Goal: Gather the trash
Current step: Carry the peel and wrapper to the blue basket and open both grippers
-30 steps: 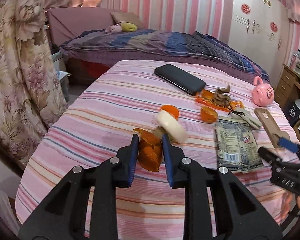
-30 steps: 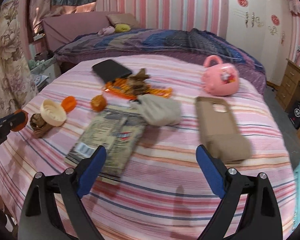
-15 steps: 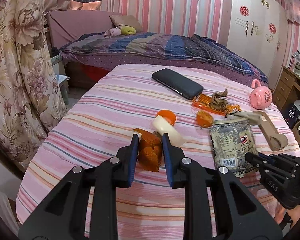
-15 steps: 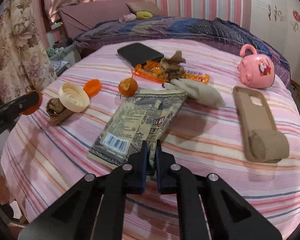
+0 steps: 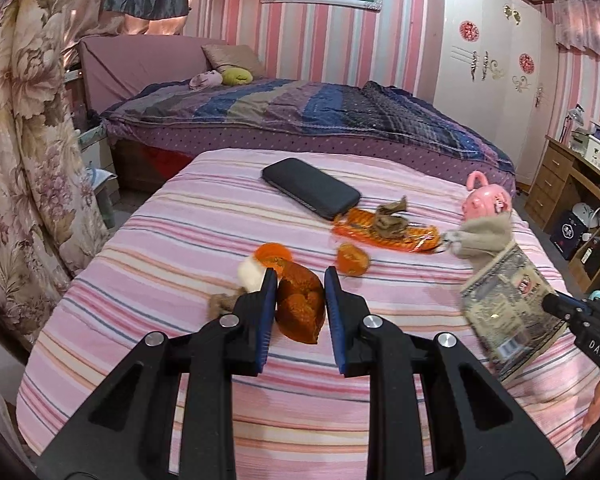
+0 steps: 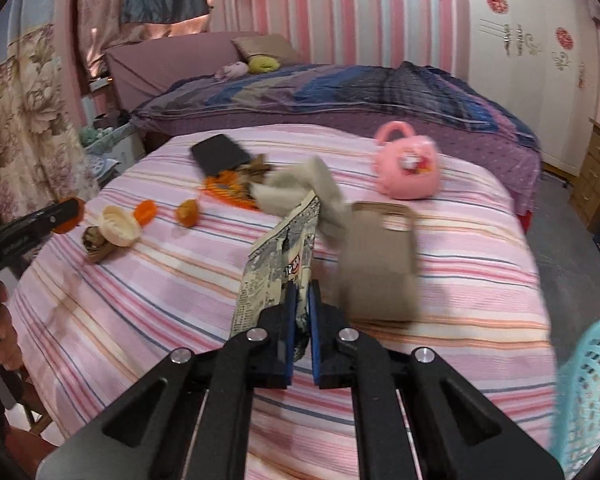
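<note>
The printed snack packet (image 6: 284,256) is up off the striped bedspread (image 6: 460,272), pinched by its lower edge in the right gripper (image 6: 301,300), whose blue pads are nearly together on the foil. The packet stands tilted, and a beige cloth (image 6: 320,192) is draped over its top edge. In the left wrist view the same packet (image 5: 508,304) hangs in the air at the right, cloth (image 5: 482,236) on top. The left gripper (image 5: 300,292) is clamped narrow on a crumpled orange wrapper (image 5: 300,304), held clear above the spread. Just behind its left finger sit a cream lid (image 5: 252,274) and an orange cap (image 5: 274,254), touching each other, with a brown scrap (image 5: 224,302) beside them. A small orange ball of wrapper (image 5: 352,259) lies alone nearby. Further back, a flat orange wrapper (image 5: 384,234) carries a brown crumple (image 5: 392,220), and its end touches a black phone (image 5: 310,188). A pink toy purse (image 6: 406,168) sits near the far edge, a tan phone case (image 6: 380,256) lies blurred just right of the packet, and a turquoise basket (image 6: 588,392) shows at the lower right.
</note>
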